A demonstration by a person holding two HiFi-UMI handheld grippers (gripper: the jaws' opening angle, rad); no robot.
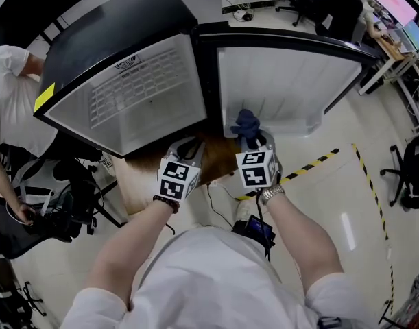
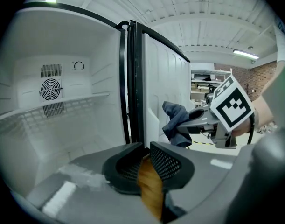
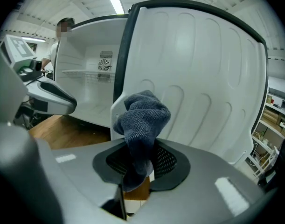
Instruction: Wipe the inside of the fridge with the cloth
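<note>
Head view: the open white-lined black fridge stands left of the bunched dark blue cloth, which is clamped in the right gripper; steer it left into the compartment.
Left gripper view: the left gripper has its tips almost together and empty; keep it clear of the door edge.
Right gripper view: the wad faces the white moulded door; press it flat when wiping.

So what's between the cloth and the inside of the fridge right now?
Left gripper view: only the black door frame stands between the cloth and the white compartment.
</note>
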